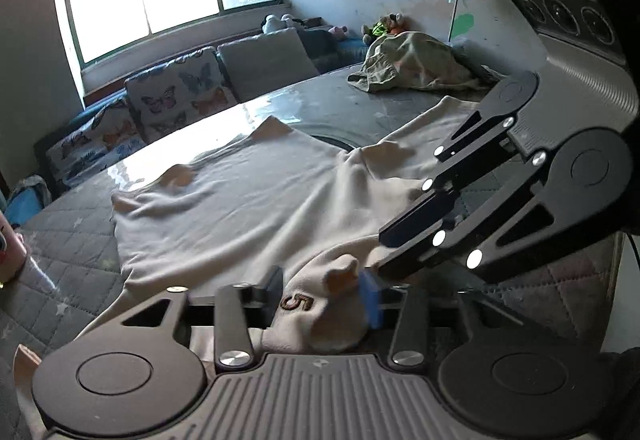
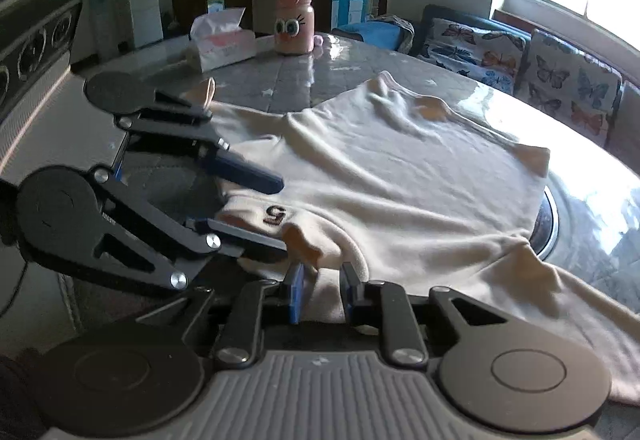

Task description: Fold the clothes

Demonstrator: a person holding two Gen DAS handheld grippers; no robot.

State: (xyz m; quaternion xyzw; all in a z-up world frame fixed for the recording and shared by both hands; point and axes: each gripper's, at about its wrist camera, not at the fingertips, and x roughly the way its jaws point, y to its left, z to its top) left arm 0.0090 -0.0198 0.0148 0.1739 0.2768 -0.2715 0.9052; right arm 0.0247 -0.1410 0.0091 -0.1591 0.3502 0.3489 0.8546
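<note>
Ok, both tongs clamp the cream shirt (image 1: 256, 191) at the table's (image 1: 72, 224) near edge: left gripper (image 1: 324, 292) on a bunched fold, right gripper (image 2: 320, 292) nearly closed on cloth.

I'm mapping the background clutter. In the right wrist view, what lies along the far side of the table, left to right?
Tissue box → pink bottle with cartoon eyes → butterfly-print cushions beyond the table edge.
</note>
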